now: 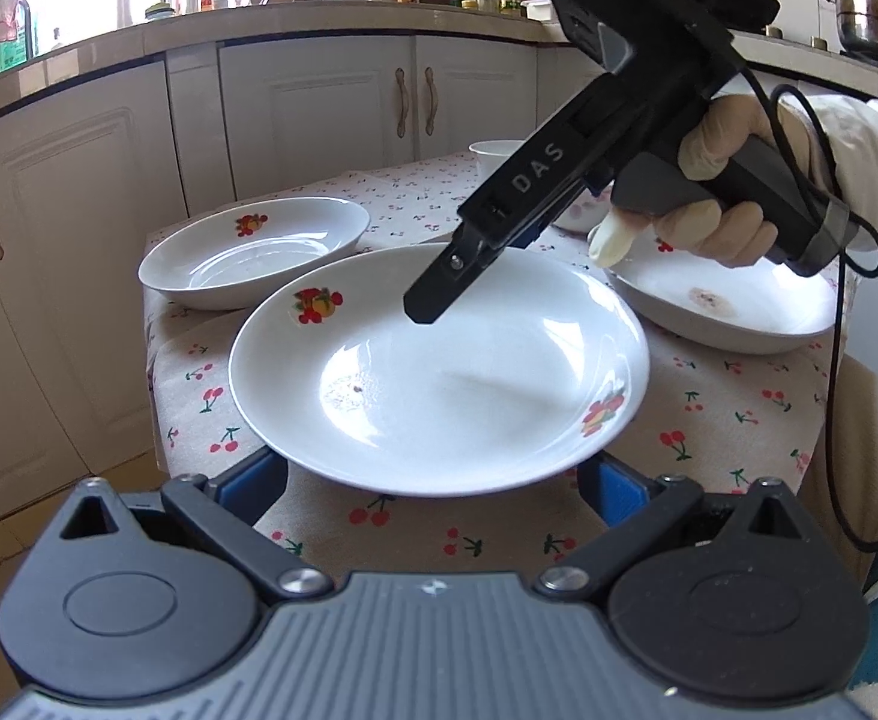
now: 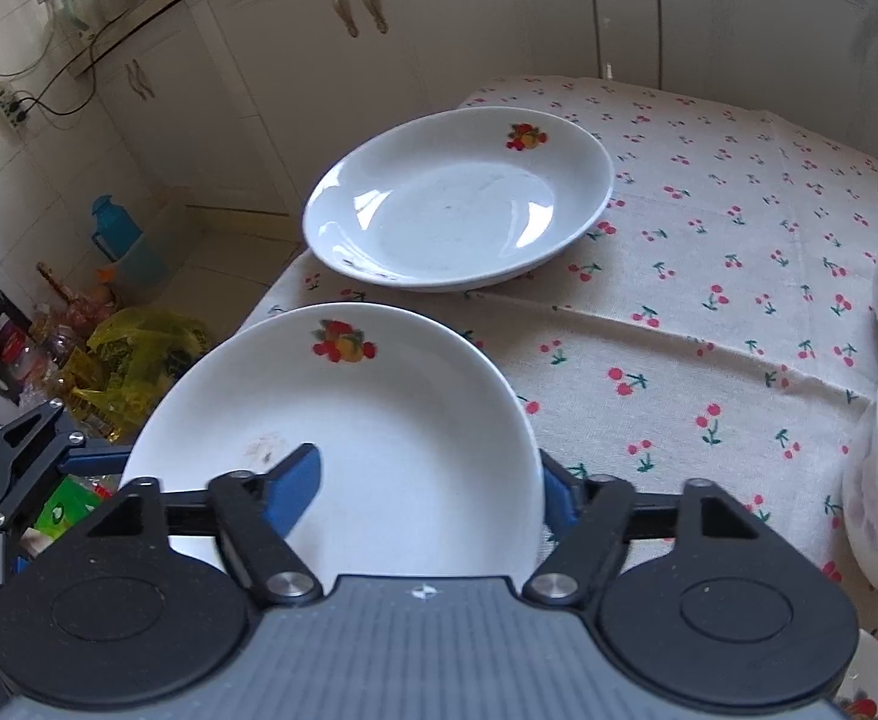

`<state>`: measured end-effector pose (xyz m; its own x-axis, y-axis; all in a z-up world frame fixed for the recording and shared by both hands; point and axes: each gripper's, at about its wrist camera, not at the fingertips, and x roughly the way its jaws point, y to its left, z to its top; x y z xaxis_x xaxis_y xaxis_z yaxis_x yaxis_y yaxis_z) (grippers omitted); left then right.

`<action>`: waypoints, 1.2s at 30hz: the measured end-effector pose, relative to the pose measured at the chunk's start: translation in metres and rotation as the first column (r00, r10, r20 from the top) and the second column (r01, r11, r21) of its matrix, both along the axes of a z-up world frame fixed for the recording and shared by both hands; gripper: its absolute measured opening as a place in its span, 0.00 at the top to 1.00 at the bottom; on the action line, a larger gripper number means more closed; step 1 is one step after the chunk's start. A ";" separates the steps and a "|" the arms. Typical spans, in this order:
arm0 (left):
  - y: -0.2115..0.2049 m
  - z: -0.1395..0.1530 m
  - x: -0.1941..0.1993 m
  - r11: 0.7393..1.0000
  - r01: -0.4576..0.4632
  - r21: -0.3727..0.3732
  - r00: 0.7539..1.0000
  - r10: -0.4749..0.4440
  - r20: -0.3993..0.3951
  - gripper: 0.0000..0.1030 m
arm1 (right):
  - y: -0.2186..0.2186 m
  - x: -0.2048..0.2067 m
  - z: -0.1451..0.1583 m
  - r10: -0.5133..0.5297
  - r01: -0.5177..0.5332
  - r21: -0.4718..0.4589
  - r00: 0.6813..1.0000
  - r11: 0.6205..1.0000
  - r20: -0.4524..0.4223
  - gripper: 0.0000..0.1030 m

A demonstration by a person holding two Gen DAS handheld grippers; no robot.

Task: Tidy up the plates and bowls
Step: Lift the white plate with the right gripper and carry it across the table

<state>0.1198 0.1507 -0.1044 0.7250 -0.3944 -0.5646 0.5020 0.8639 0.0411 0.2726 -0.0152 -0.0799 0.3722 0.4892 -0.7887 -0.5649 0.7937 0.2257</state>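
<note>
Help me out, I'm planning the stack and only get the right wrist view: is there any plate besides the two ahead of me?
Observer: Yes. The left wrist view shows a third plate on the table, just below the gloved hand.
Operator: Is it clean?
Observer: No, a brownish smear marks its inside.
Operator: I only see a corner of the left gripper. Where are its fingers?
Observer: The left gripper has both blue fingers spread wide and running under the near rim of the middle plate. Their tips are hidden.
</note>
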 end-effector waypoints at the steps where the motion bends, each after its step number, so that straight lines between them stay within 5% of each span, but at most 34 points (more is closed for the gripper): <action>1: 0.000 0.000 -0.001 1.000 -0.003 -0.004 1.000 0.003 0.003 0.01 | 0.001 -0.002 0.002 0.003 -0.003 -0.004 1.000 1.000 0.015 0.09; 12: -0.005 0.018 -0.043 0.999 -0.042 -0.001 0.990 0.042 0.138 0.00 | -0.015 -0.040 0.035 0.014 -0.013 -0.005 0.987 1.000 0.160 0.03; 17: -0.020 0.034 -0.054 0.999 -0.045 0.019 0.996 0.043 0.077 0.01 | -0.031 -0.074 0.049 -0.010 0.010 0.002 0.970 1.000 0.241 0.01; 30: -0.063 0.061 -0.088 0.977 -0.205 -0.060 0.966 0.212 0.148 0.01 | -0.095 -0.166 0.067 -0.079 0.069 0.040 0.919 0.997 0.386 0.00; 36: -0.089 0.068 -0.096 0.980 -0.187 -0.073 0.967 0.197 0.163 0.01 | -0.133 -0.184 0.061 -0.152 0.136 0.068 0.907 0.988 0.392 0.00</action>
<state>0.0240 0.0617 -0.0363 0.8728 -0.2661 -0.4091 0.3164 0.9468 0.0593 0.0886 -0.1482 -0.0187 0.7183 0.4336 -0.5441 -0.4940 0.8686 0.0400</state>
